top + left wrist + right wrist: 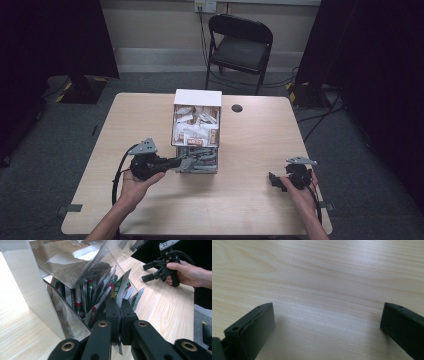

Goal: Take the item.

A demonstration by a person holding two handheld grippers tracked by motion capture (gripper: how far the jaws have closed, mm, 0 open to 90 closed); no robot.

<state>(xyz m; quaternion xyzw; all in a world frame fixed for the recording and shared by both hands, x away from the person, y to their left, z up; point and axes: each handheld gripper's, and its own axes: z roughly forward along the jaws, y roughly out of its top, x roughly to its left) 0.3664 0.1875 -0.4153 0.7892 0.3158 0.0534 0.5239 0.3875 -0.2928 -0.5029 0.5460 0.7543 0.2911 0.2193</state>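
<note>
1. The landmark is the clear two-tier dispenser box (196, 131) standing at the middle of the wooden table (240, 200); its white back panel faces the far edge.
2. The upper tier holds white and brown sachets (196, 126). The lower tier, at the near end of the box, holds upright green, red and white sachets (82, 298).
3. The left gripper (184, 163) reaches in level from the box's near-left side, its tips at the lower tier's opening.
4. In the left gripper view its jaws are pressed together on one green-and-white sachet (121, 288), which stands at the front of the lower tier's row, its top edge rising above the pads.
5. The right gripper (274, 181) rests well to the right of the box, near the table's front edge, held in the person's hand.
6. Its jaws stand wide apart over bare wood, with nothing between them.
</note>
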